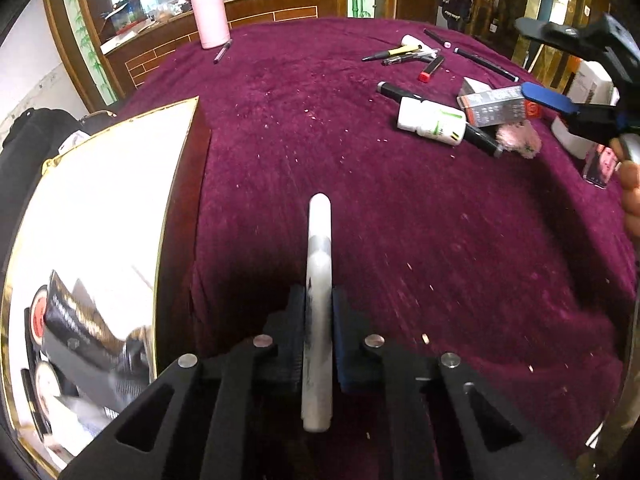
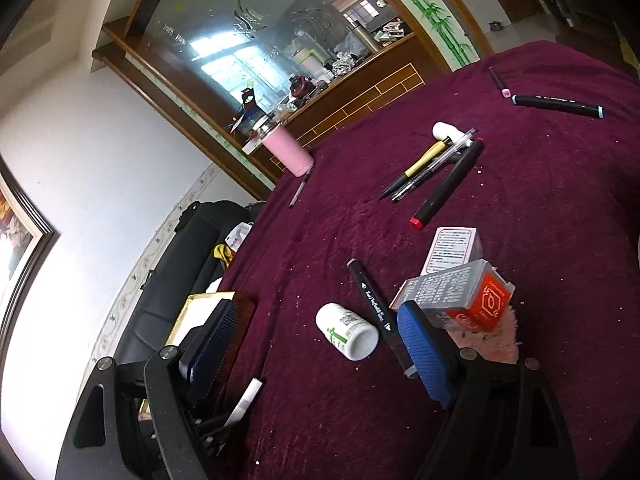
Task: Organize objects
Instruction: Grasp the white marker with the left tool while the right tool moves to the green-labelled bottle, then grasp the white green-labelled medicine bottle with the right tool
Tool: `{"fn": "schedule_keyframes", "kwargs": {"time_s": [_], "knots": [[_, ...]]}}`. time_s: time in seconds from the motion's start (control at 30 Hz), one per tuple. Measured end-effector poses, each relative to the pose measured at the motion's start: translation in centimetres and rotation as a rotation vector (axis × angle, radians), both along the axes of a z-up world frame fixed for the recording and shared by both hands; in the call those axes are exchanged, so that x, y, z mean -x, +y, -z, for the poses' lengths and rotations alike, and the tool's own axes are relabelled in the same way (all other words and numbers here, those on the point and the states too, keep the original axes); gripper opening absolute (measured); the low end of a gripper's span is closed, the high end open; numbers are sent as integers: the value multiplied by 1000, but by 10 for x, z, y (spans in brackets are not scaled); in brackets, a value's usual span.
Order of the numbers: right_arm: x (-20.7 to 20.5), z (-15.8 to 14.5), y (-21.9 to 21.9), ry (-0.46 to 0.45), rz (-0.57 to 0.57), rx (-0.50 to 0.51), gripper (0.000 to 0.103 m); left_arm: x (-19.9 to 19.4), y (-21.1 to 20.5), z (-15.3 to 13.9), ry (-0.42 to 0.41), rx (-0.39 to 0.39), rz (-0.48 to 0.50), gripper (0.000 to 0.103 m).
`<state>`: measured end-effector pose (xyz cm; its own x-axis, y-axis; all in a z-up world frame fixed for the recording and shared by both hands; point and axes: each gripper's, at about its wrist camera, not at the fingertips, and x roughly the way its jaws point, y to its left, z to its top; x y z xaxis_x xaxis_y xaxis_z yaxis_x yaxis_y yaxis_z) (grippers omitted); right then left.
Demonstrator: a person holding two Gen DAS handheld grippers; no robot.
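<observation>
the left gripper (image 1: 318, 312) is clamped on a white marker (image 1: 318, 280), its two black pads pressed against the barrel from either side. the marker runs straight out along the fingers, its rounded tip pointing away over the maroon plush tablecloth (image 1: 360, 200). just to the left of it sits an open box with a gold rim (image 1: 176, 184) and a pale lining; dark packets and round red-and-white items lie at its near end, blurred.

the right gripper (image 2: 320, 348) stands wide apart with nothing between its blue-padded fingers (image 2: 424, 356). it hangs over the cluttered patch of the cloth. between and just beyond its fingers lie a white pill bottle (image 2: 348, 330) on its side and a black marker (image 2: 372, 300) beside it. the right finger sits just in front of a grey and orange carton (image 2: 460, 296), which rests on a pink fluffy item (image 2: 500, 344). behind the carton stands a small white printed box (image 2: 452, 248).

farther off, a black marker with a red end (image 2: 444, 184), a yellow-banded pen (image 2: 416, 168), a clear pen (image 2: 436, 164) and a small white tube (image 2: 446, 131) lie together. a thin pink-tipped pen (image 2: 498, 80) and a black marker with pale blue ends (image 2: 556, 104) lie well apart, near the far edge. a pink tumbler (image 1: 209, 16) stands upright at the far left edge, a slim pen (image 1: 222, 52) just beside it.

in the left wrist view, fingers of a hand (image 1: 632, 196) show at the right edge.
</observation>
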<state>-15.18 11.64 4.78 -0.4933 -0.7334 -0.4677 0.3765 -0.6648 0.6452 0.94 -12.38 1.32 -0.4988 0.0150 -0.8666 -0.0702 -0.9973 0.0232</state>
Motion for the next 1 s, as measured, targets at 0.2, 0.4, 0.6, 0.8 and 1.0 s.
{"fn": "schedule_keyframes", "kwargs": {"time_s": [0.2,0.4,0.6,0.8,1.0], "knots": [[0,2,-6,0,-13,-20,87,-11,-1,-8,20,-79,8,12],[0,4,-10,-1,-23,-36,87,-7,15,-4,0,-100,55,12],[0,6,-16,4,-39,-62,87,-6,18,5,-7,-122,49,12],[6,11,-56,22,-129,-246,86,-8,16,6,1,-138,47,12],[13,7,-101,156,-166,-510,78,-8,15,6,3,-144,47,12]]}}
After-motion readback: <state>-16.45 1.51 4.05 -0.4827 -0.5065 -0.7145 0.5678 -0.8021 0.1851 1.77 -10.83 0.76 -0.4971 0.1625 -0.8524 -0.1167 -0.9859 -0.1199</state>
